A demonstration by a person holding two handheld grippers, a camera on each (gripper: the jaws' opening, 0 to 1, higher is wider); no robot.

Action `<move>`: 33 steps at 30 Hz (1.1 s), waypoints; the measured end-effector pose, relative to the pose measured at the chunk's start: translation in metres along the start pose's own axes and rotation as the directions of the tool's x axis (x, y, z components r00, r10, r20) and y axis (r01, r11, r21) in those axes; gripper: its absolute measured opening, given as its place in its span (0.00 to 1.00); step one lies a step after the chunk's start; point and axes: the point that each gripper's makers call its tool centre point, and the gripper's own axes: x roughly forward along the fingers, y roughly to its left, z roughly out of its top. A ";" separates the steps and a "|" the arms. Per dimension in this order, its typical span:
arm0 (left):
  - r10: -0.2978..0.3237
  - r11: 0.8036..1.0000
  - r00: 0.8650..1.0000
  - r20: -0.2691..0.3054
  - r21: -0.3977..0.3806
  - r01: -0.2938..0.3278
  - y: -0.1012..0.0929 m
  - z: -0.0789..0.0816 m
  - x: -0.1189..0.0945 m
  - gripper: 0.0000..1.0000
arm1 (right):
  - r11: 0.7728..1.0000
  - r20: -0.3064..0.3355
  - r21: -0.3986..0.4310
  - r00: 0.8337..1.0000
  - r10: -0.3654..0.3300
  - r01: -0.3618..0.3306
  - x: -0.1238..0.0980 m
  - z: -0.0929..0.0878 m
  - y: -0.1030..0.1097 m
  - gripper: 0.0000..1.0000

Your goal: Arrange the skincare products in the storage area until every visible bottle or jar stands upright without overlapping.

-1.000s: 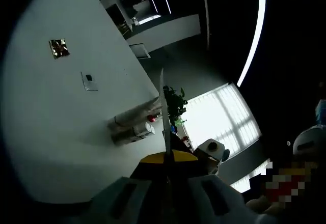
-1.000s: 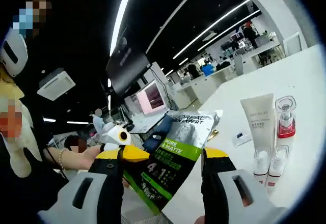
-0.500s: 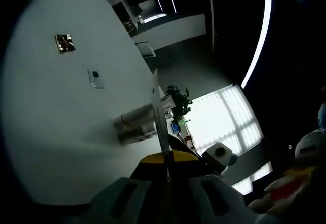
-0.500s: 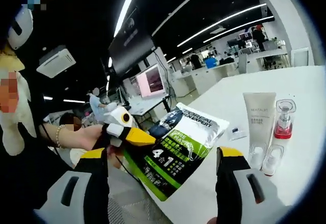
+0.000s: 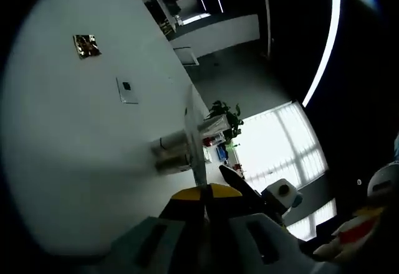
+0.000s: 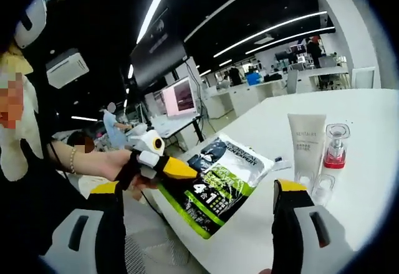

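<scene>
Both tongs are raised over a white table (image 6: 368,162). Left gripper (image 5: 203,194): jaws pressed flat together on the edge of a thin packet (image 5: 194,138), which appears knife-edge-on in the left gripper view, rising from the yellow tips. In the right gripper view the same tool (image 6: 167,167) enters from the left, a hand (image 6: 128,169) behind it, and pinches the near edge of the packet (image 6: 219,187), a dark sachet with a green band and printed lettering. Held by one edge, the sachet hangs broadside with its far end near or on the table; contact cannot be confirmed.

Right gripper (image 6: 202,194): jaws wide apart, nothing between them, with the sachet framed in the gap, a posture suited, by inference, to taking a second grip or steadying it.

Skincare items: a white tube (image 6: 306,146) stands on its cap near the table's edge; just beside it stands a clear pump bottle (image 6: 335,145) with a red base. Two small clear-capped bottles (image 6: 315,185) sit in front of them, close to the right jaw; whether they stand or lie cannot be determined. In the left gripper view this cluster (image 5: 171,151) lies behind the sachet's edge.

Elsewhere on the table: a small white card (image 5: 127,89) and a shiny brown square (image 5: 86,45), well apart from the cluster.

Judgement: the sachet is the item in hand and is not yet placed.
</scene>
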 end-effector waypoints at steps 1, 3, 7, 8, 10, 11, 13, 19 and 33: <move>0.010 1.000 1.000 -0.007 0.004 -0.010 0.003 -0.001 0.001 0.01 | 1.000 0.000 0.000 1.000 -0.008 0.008 -0.002 -0.001 -0.001 1.00; 0.016 1.000 1.000 -0.016 0.002 -0.016 0.007 -0.002 0.003 0.01 | 1.000 -0.002 0.003 1.000 -0.020 0.020 -0.004 -0.002 -0.003 1.00; 0.026 1.000 0.999 -0.022 0.000 -0.026 0.013 -0.002 0.007 0.01 | 0.999 -0.011 0.008 0.999 -0.046 0.046 -0.008 -0.006 -0.007 1.00; 0.031 1.000 0.999 -0.024 0.001 -0.031 0.015 -0.002 0.009 0.01 | 0.998 -0.013 0.010 0.998 -0.057 0.057 -0.010 -0.007 -0.009 1.00; 0.041 0.999 0.999 -0.028 0.003 -0.041 0.020 -0.002 0.012 0.01 | 0.997 -0.015 0.017 0.997 -0.069 0.070 -0.014 -0.009 -0.012 1.00; 0.046 0.999 0.998 -0.030 0.004 -0.046 0.022 -0.002 0.013 0.01 | 0.997 -0.016 0.019 0.997 -0.076 0.076 -0.015 -0.010 -0.013 1.00; 0.060 0.998 0.998 -0.035 0.005 -0.060 0.028 -0.002 0.017 0.01 | 0.995 -0.022 0.018 0.995 -0.093 0.093 -0.018 -0.012 -0.016 1.00; 0.124 0.991 0.990 -0.064 0.064 -0.119 0.045 -0.005 0.029 0.01 | 0.990 -0.036 0.021 0.990 -0.136 0.136 -0.027 -0.018 -0.023 1.00; 0.219 0.969 0.975 -0.041 0.123 -0.213 0.076 -0.002 0.048 0.01 | 0.972 -0.064 0.041 0.971 -0.229 0.232 -0.048 -0.029 -0.045 1.00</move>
